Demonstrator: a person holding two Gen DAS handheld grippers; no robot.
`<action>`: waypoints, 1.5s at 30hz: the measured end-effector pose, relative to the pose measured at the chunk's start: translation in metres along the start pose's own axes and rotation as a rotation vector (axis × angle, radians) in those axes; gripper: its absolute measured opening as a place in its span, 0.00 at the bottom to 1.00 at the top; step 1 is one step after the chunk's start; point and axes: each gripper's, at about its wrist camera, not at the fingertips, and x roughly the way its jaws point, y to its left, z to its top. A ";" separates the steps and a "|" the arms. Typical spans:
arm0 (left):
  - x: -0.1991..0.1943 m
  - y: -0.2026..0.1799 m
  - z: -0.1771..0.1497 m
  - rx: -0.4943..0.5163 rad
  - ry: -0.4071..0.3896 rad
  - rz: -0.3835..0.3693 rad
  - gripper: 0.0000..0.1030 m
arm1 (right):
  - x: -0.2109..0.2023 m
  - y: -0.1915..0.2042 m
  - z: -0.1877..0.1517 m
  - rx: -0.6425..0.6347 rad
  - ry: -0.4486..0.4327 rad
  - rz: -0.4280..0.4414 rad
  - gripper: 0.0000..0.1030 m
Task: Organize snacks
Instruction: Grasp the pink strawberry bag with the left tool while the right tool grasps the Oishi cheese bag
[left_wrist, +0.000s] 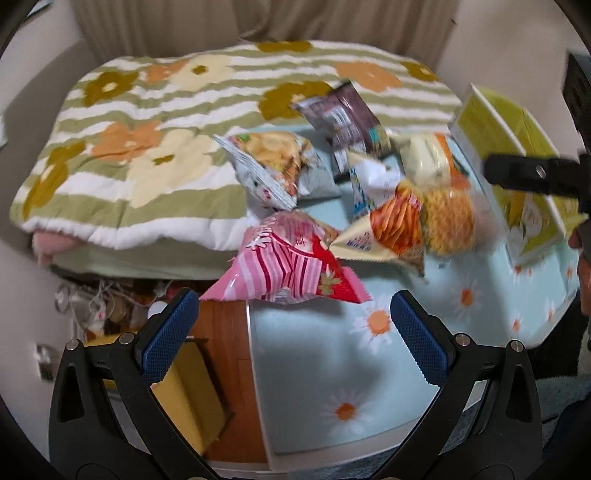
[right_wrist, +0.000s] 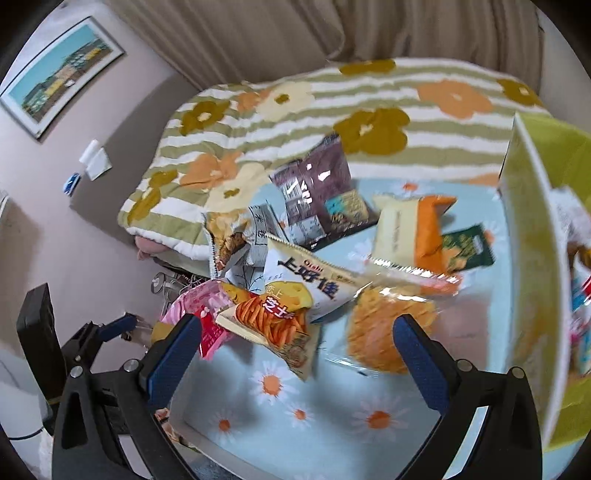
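While both grippers gape empty, pink snack bag lies just ahead of left gripper.

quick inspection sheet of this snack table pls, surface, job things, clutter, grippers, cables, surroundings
surface: small table under a pale blue daisy cloth.
job's things: pink striped packet overhanging the table's edge; cheese stick bag; clear noodle snack pack; dark purple packet; cream and orange packet; green packet; yellow-green box at the right, some packets already inside.
clutter: nothing seen on the table beyond snacks.
grippers: left gripper open, holding nothing; right gripper open, holding nothing.
cables: tangled white cords on the floor.
surroundings: floral blanket, curtain, framed picture.
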 end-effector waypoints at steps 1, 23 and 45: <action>0.008 0.000 0.001 0.032 0.012 -0.013 1.00 | 0.007 0.001 0.000 0.023 0.008 -0.009 1.00; 0.082 -0.029 0.013 0.405 0.091 0.045 1.00 | 0.076 -0.002 0.005 0.256 0.108 0.019 1.00; 0.079 -0.027 0.011 0.426 0.066 0.056 0.72 | 0.093 -0.019 0.003 0.365 0.152 0.062 0.66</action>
